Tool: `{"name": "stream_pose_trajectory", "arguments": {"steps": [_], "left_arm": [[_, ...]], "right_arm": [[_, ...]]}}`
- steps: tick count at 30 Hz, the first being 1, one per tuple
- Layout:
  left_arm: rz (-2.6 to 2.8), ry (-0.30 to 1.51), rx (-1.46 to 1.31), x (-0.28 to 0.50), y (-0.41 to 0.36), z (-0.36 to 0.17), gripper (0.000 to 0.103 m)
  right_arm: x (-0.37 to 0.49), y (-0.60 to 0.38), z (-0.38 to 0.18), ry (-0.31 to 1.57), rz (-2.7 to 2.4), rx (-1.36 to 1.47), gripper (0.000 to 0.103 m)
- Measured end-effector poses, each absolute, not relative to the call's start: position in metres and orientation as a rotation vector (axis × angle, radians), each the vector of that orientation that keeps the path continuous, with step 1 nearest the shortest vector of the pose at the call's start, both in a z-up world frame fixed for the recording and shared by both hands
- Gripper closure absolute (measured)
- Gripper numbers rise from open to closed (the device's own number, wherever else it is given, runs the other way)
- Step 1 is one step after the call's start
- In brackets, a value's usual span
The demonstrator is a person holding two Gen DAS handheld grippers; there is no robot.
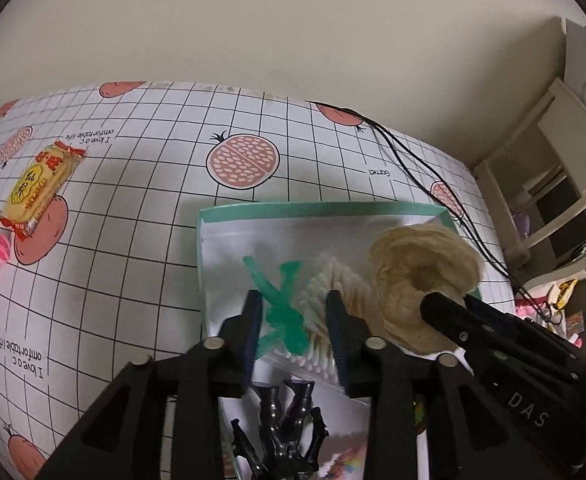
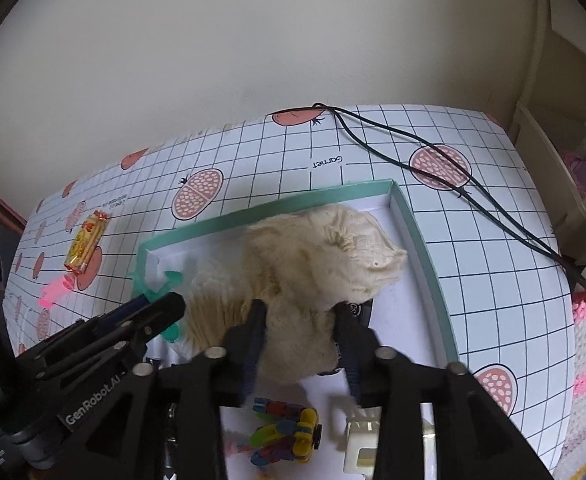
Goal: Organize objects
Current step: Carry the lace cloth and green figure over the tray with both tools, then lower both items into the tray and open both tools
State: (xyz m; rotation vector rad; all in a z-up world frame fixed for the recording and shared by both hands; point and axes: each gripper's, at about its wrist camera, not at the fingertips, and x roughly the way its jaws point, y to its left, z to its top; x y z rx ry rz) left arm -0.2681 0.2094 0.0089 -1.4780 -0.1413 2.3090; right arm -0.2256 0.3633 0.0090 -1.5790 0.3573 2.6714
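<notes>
In the teal box (image 2: 421, 240) | right tool (image 2: 302, 330) grips beige plush (image 2: 325, 248) | left tool (image 1: 293, 316) open over cotton-swab bag (image 1: 253, 248)

The left hand-held gripper (image 1: 293, 312) points forward and down, its 2 fingers spread apart with a clear gap between them. The right hand-held gripper (image 2: 301, 320) sits just beside it on the right, angled the same way, its 2 fingers (image 2: 257, 320) pressed in against a soft beige bundle (image 2: 325, 252) held between them.
</notes>
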Motion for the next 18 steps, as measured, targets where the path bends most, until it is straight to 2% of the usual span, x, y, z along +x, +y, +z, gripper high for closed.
{"name": "stream_pose_trajectory", "arguments": {"steps": [5, 12, 16, 18], "left_arm": [[2.311, -0.161, -1.465, -0.269, 0.205, 0.02, 0.068], [2.355, -0.179, -1.426, -0.271, 0.196, 0.04, 0.067], [2.403, -0.147, -1.425, -0.271, 0.191, 0.043, 0.059], [2.412, -0.132, -1.438, -0.272, 0.188, 0.042, 0.058]], "right_arm": [[-0.224, 0.365, 0.02, 0.355, 2.689, -1.558, 0.057], [-0.22, 0.366, 0.04, 0.323, 2.718, -1.498, 0.057], [-0.221, 0.363, 0.041, 0.319, 2.728, -1.495, 0.057], [-0.222, 0.36, 0.038, 0.314, 2.723, -1.506, 0.057]]}}
